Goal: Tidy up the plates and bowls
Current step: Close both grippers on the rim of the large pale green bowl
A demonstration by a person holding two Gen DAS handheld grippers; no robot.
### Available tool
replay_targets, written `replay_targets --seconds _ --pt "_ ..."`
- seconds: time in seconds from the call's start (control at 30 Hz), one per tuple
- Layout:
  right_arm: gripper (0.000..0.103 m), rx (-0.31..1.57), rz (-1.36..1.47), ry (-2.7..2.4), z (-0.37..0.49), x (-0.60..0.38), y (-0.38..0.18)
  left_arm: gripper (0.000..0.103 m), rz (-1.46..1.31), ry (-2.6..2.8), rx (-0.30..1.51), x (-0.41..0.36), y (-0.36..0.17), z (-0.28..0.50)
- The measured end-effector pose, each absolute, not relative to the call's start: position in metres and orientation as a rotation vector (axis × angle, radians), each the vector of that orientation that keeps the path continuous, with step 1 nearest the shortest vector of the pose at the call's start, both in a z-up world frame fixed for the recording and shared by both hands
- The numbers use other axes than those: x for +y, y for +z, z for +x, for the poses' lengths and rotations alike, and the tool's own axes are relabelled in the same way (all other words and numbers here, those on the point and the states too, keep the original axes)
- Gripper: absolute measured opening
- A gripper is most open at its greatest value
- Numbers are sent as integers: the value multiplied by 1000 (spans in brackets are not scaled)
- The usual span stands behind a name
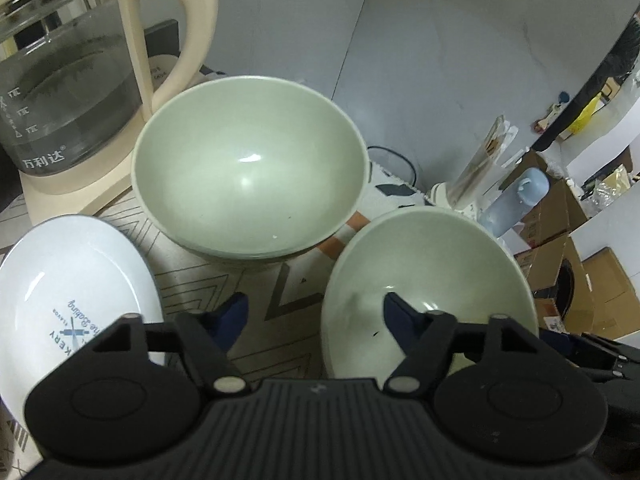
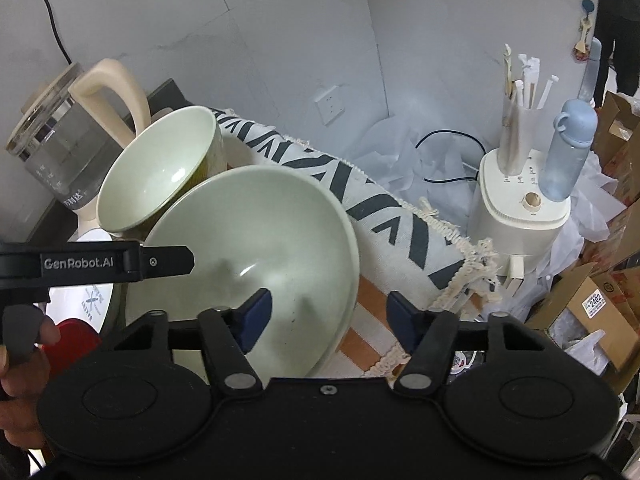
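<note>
Two pale green bowls sit on a patterned cloth. The far bowl (image 1: 248, 168) stands next to a kettle; it also shows in the right wrist view (image 2: 156, 168). The near bowl (image 1: 428, 280) lies at the right; in the right wrist view (image 2: 256, 264) it fills the middle. A white plate (image 1: 68, 292) with blue lettering lies at the left. My left gripper (image 1: 314, 316) is open, its right finger over the near bowl's inside and its left finger outside the rim. My right gripper (image 2: 328, 312) is open, straddling the near bowl's right rim.
A glass kettle (image 1: 68, 92) with a cream handle stands at the back left. A cream appliance (image 2: 520, 208) holding a cup of sticks and a blue bottle (image 2: 568, 156) stands at the right. Cardboard boxes (image 2: 592, 320) lie past the cloth's edge. A wall is behind.
</note>
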State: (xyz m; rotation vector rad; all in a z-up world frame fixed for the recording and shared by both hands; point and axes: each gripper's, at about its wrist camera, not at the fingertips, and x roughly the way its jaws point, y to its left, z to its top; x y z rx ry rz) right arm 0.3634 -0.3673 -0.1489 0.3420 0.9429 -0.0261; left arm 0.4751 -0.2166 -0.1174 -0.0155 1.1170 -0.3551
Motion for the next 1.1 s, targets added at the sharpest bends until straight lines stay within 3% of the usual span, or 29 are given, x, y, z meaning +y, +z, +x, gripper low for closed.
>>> replay_targets --seconds 0.1,0.37,0.47,0.63,0.7,0.83,1.1 --pt "38 957 339 -18 367 -366 -153 65 -12 -345 1119 -216 -119 477" --pt "34 994 287 20 374 -359 -164 65 61 -368 1107 -226 -120 469" --pt "22 1010 278 21 373 -360 -170 65 77 -362 1099 -230 -121 466" --pt "11 998 301 41 372 -366 -174 49 95 -390 1118 -237 -126 462" --pt "10 989 307 47 372 -366 -172 38 95 -393 1113 -239 -127 459" --pt "11 976 277 53 371 -364 -169 33 59 -333 1117 -235 -127 457" --pt "11 940 280 75 367 -368 -159 32 23 -297 1103 -235 -112 453"
